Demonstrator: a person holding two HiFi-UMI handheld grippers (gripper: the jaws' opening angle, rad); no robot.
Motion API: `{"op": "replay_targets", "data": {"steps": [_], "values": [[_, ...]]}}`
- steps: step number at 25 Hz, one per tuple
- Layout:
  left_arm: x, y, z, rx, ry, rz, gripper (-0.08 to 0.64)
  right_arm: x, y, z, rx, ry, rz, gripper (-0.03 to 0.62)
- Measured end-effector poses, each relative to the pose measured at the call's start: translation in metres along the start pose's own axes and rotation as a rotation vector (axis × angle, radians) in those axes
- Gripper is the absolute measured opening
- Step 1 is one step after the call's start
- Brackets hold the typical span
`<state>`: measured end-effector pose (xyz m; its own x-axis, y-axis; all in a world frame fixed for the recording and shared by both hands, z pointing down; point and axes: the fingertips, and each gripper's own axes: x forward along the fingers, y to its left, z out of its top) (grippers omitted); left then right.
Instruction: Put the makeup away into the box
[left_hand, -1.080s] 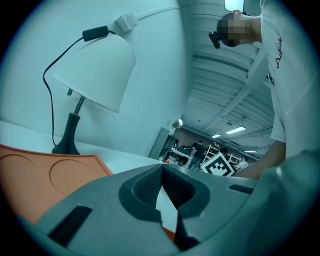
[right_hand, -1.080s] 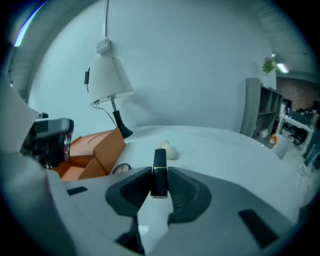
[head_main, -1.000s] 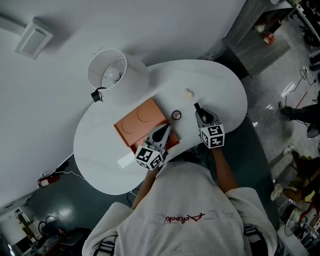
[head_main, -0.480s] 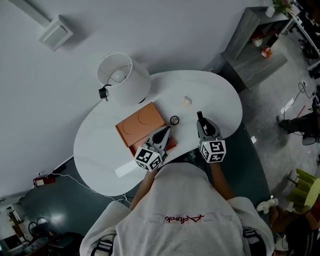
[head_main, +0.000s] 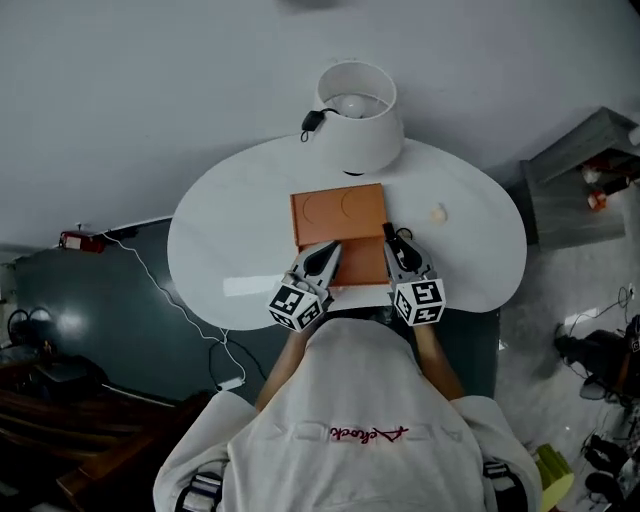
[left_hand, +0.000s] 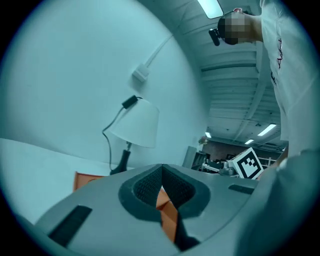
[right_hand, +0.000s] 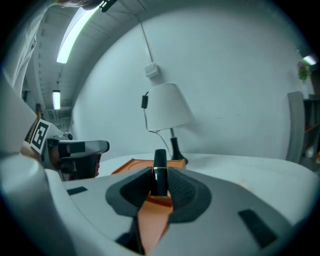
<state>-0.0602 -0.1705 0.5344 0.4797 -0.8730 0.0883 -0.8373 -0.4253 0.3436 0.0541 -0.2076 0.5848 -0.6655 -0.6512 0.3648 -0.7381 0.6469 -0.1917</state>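
Right gripper (right_hand: 160, 182) jaws: a black tube (right_hand: 160, 170) with a gold band is being clamped between the pads, partly closed on it
Tube's long axis: it is being held upright, standing across the line along which the jaws are pointing
Tube's place: it is being carried over the near right corner of the orange box (head_main: 340, 215), close to the near edge of the table (head_main: 230, 250)
Way to the box: the box's middle is lying ahead and to the left of the right jaws, towards the far edge where the lamp (head_main: 358, 115) is standing
Left gripper (left_hand: 161, 187) jaws: they are being held together with nothing seen between the pads; orange is showing only through the gap behind the tips
Left gripper's place: it is being pointed level at the box's near edge; contact cannot be told
Box top: two round outlines are being shown on a flat face; lid or open tray cannot be told
Nearer hand: both are being held at the box's near edge; only the right is loaded, so the placing is judged to be its move
Other piece: a small pale item (head_main: 439, 212) is lying towards the table's right edge, well apart from the box
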Motion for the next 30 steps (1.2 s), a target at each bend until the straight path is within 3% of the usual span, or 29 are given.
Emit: {"op": "replay_targets", "data": {"steps": [6, 11, 15, 20, 22, 30], "values": [[-0.072, 0.052, 0.007, -0.018, -0.081, 0.236, 0.009, 0.046, 0.083, -0.007, -0.089, 0.059, 0.258, 0.109], [-0.104, 0.067, 0.004, -0.048, -0.112, 0.331, 0.009, 0.061, 0.123, -0.021, -0.167, 0.129, 0.397, 0.109], [-0.103, 0.07, 0.0, -0.066, -0.119, 0.337, 0.009, 0.062, 0.142, -0.041, -0.305, 0.224, 0.529, 0.109], [-0.094, 0.068, -0.002, -0.078, -0.115, 0.315, 0.009, 0.06, 0.155, -0.086, -0.772, 0.387, 0.699, 0.109], [-0.091, 0.069, -0.003, -0.082, -0.11, 0.308, 0.009, 0.061, 0.156, -0.102, -0.88, 0.45, 0.745, 0.109], [-0.09, 0.077, -0.004, -0.089, -0.099, 0.312, 0.009, 0.077, 0.157, -0.139, -0.871, 0.61, 0.797, 0.109]]}}
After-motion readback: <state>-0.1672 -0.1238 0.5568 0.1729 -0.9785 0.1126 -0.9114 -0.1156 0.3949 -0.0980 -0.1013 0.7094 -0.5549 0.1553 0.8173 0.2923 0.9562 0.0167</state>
